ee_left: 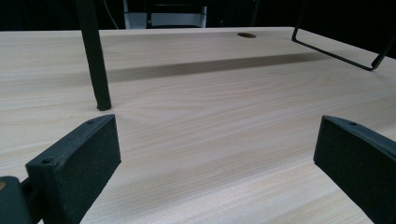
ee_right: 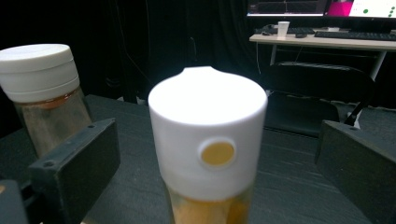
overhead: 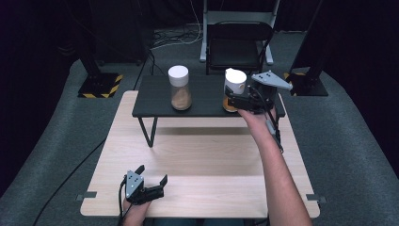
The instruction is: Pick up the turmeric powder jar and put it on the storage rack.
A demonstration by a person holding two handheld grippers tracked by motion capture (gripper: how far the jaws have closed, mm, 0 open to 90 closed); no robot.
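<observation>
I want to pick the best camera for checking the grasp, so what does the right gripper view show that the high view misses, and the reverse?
Right gripper view alone: the round amber hole in the near jar's white cap, and a desk with monitors behind the chair. The jar stands between the open jaws, with gaps on both sides.

High view alone: the left gripper open over the wooden table, and the person's right forearm.

Both: the near jar, the second jar, the black shelf and the chair.

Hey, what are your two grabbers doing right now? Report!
Right gripper open, jaws either side of the white-capped jar, not pressing. Left gripper open, low over the wooden table. Second jar stands apart, no obstruction.
</observation>
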